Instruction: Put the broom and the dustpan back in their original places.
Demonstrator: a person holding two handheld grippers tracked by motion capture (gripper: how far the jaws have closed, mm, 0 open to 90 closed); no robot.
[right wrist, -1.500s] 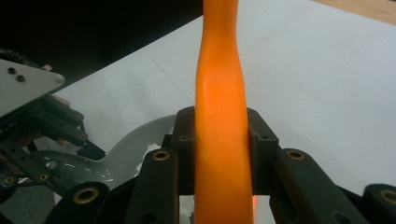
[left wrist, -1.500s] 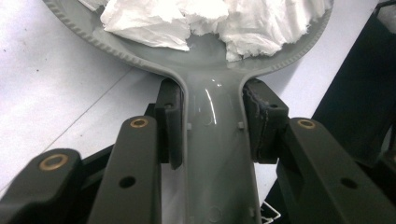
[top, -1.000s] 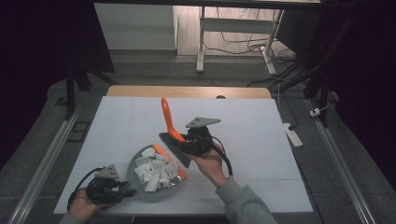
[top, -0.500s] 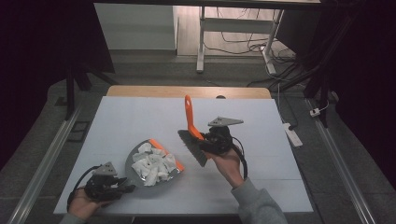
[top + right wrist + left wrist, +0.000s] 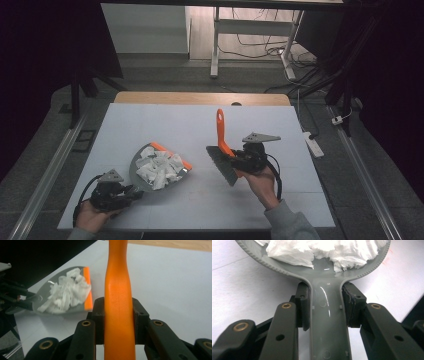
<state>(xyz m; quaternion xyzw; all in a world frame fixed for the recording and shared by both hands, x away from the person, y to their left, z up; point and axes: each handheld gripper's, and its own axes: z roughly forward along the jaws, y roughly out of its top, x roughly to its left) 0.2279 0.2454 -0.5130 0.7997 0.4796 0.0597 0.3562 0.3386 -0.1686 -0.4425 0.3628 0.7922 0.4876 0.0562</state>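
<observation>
A grey dustpan (image 5: 145, 167) with an orange lip lies on the white table, heaped with torn white paper scraps (image 5: 160, 167). My left gripper (image 5: 131, 191) is shut on the dustpan's handle (image 5: 325, 322), its pads pressed against both sides, at the table's front left. The paper scraps (image 5: 322, 250) fill the pan just beyond the jaws. My right gripper (image 5: 239, 159) is shut on the orange handle (image 5: 118, 305) of a hand brush (image 5: 221, 150), held to the right of the dustpan with the handle pointing away and the grey bristles (image 5: 222, 167) toward the front. The dustpan (image 5: 63, 293) lies off to the left in the right gripper view.
The white table surface (image 5: 165, 125) has open room behind and right of the tools. A wooden strip (image 5: 200, 98) runs along its far edge. Metal rails (image 5: 45, 175) flank the table, and a white power strip (image 5: 312, 142) lies by its right side.
My right gripper has carried the brush off the dustpan and to the right, turning the handle more upright. The left gripper and dustpan have stayed in place.
</observation>
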